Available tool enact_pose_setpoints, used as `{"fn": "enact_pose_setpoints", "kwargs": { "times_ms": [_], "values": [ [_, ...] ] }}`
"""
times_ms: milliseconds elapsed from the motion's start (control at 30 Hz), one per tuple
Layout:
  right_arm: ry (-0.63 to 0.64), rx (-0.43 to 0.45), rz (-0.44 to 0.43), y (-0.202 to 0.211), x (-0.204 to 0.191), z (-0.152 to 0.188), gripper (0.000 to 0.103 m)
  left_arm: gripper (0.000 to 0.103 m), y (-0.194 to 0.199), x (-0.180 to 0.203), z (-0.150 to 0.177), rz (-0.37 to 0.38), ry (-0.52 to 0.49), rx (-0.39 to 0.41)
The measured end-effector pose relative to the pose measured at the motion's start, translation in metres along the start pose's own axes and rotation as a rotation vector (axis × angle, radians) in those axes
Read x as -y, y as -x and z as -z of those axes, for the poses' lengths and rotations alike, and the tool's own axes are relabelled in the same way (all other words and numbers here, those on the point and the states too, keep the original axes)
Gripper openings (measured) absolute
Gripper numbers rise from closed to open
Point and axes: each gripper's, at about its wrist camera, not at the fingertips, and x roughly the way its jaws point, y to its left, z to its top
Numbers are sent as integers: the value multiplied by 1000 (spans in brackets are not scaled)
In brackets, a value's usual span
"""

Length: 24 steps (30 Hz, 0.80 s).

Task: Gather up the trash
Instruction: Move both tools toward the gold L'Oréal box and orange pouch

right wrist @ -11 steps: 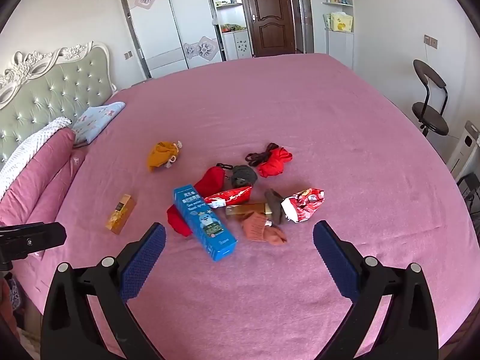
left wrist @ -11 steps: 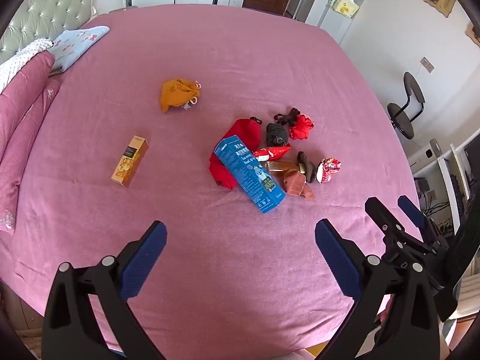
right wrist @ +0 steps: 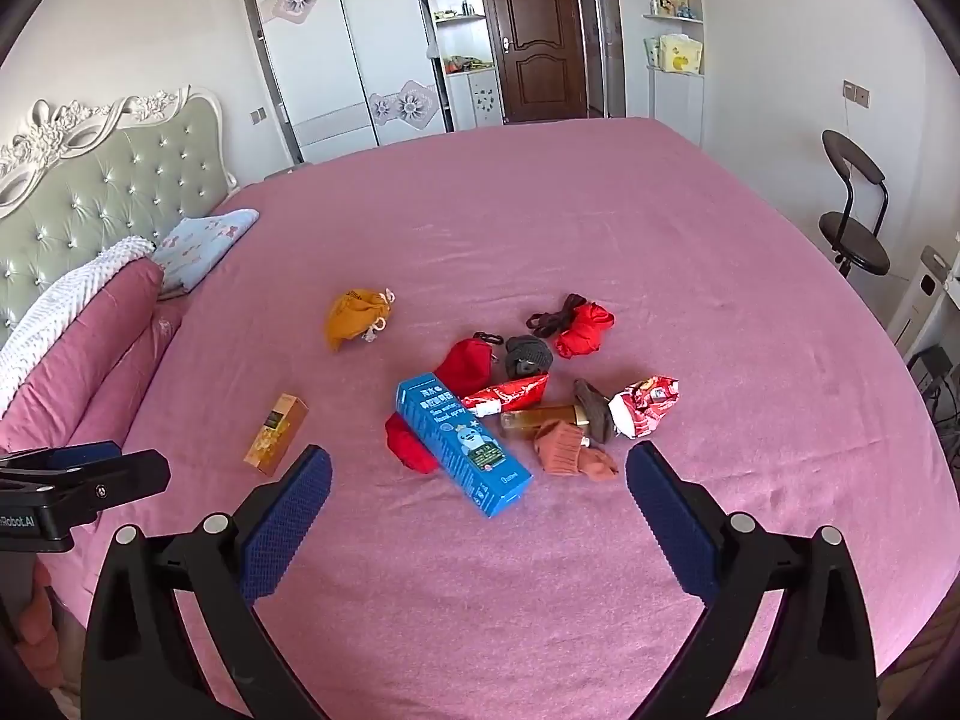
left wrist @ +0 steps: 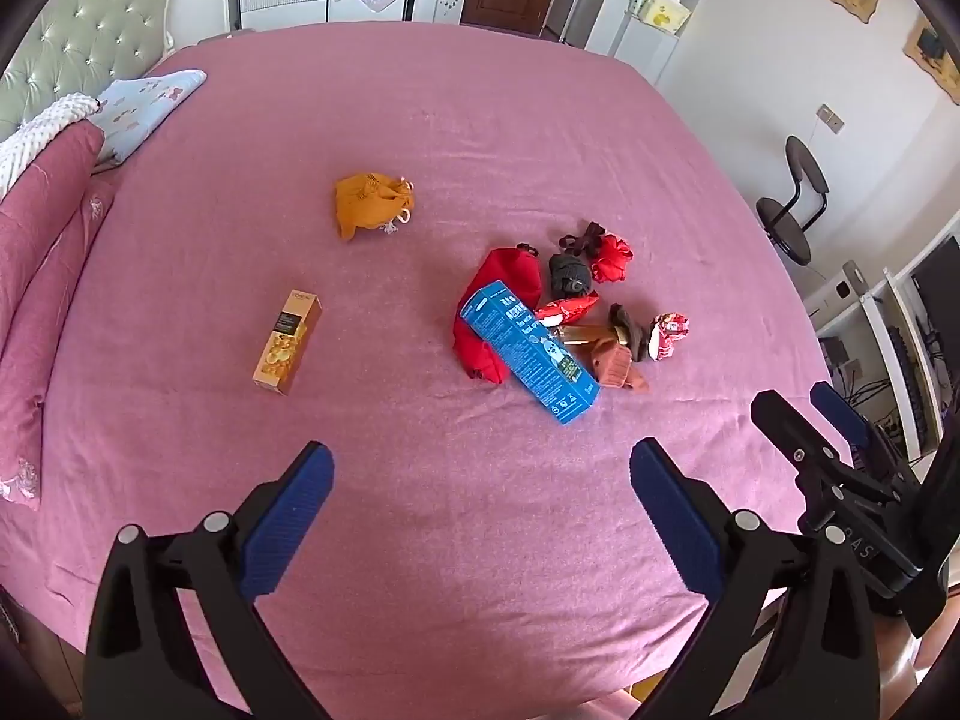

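A blue carton (left wrist: 531,352) (right wrist: 463,443) lies on the pink bed (left wrist: 420,120) (right wrist: 720,240) in a pile with a red snack wrapper (left wrist: 567,309) (right wrist: 513,394), a crumpled red-white wrapper (left wrist: 669,335) (right wrist: 645,406), a gold bottle (right wrist: 540,419), red cloths and socks. A gold box (left wrist: 287,341) (right wrist: 276,434) lies apart to the left. An orange pouch (left wrist: 369,204) (right wrist: 354,317) lies farther back. My left gripper (left wrist: 480,504) is open and empty above the near bed. My right gripper (right wrist: 478,501) is open and empty, short of the carton.
Pink pillows (right wrist: 90,348) and a tufted headboard (right wrist: 108,192) are at the left. A black chair (right wrist: 852,222) stands beside the bed at the right. A wardrobe and a brown door (right wrist: 540,36) are at the back. A desk with equipment (left wrist: 900,312) is at the right.
Both grippers have shifted slightly; the items sit a little lower and nearer in both views. Nothing on the bed has moved.
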Motion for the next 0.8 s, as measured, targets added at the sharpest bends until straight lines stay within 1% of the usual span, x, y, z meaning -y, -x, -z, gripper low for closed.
{"fn": "enact_pose_setpoints", "kwargs": {
  "times_ms": [167, 333, 500, 600, 800],
  "values": [
    [3, 14, 20, 6, -25, 0, 95, 99, 7, -16, -1, 7, -19, 3],
    [3, 14, 2, 16, -43, 0, 95, 99, 12, -32, 2, 9, -21, 5],
    [16, 10, -16, 19, -50, -2, 95, 99, 14, -39, 3, 1, -4, -5],
    [35, 7, -31, 17, -49, -4, 95, 99, 16, -39, 3, -13, -8, -3],
    [62, -3, -69, 13, -47, -13, 95, 99, 19, -36, -1, -15, 19, -10]
  ]
}}
